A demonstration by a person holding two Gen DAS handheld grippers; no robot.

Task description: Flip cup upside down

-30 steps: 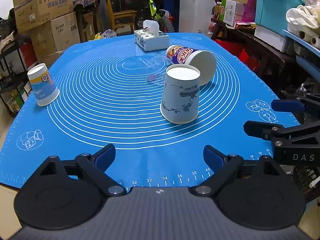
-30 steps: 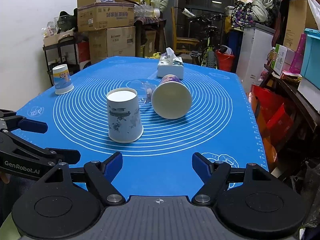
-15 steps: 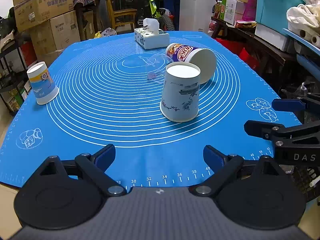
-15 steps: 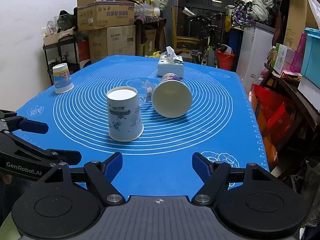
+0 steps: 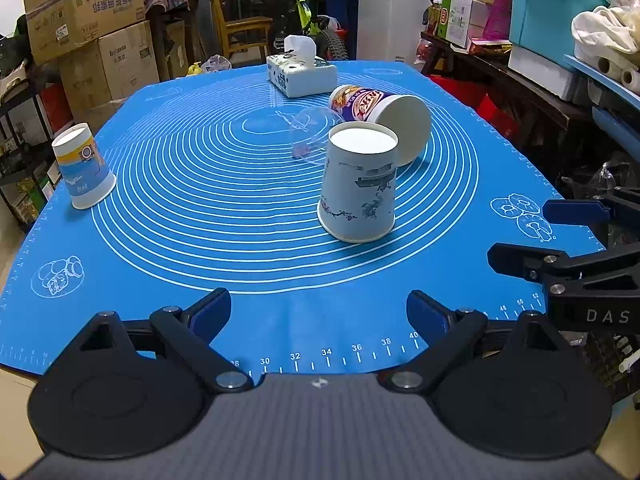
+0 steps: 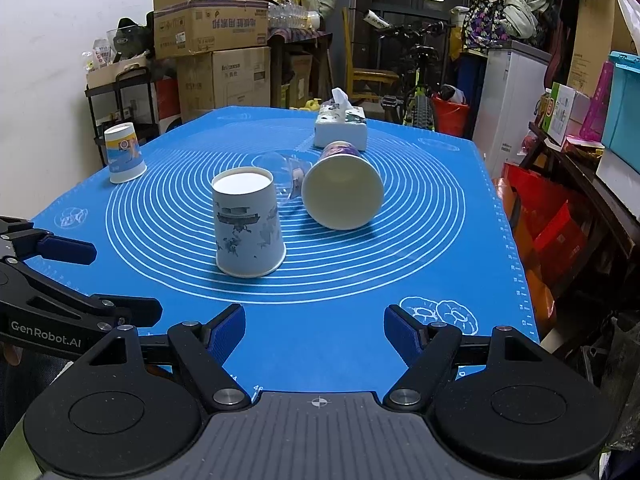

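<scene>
Ahead of my left hand-held gripper (image 5: 319,312) and slightly right, the white paper cup (image 5: 359,183) with ink-style prints stands rim-down on the blue mat (image 5: 200,208), base up; its inside is hidden. Beyond it a printed cup (image 5: 378,114) lies on its side, mouth toward me, nothing visible inside. A clear cup (image 5: 310,136) beside that is hard to make out. Far left, another cup (image 5: 83,166) stands inverted. Both the left and right hand-held gripper (image 6: 315,330) are spread wide, holding nothing.
</scene>
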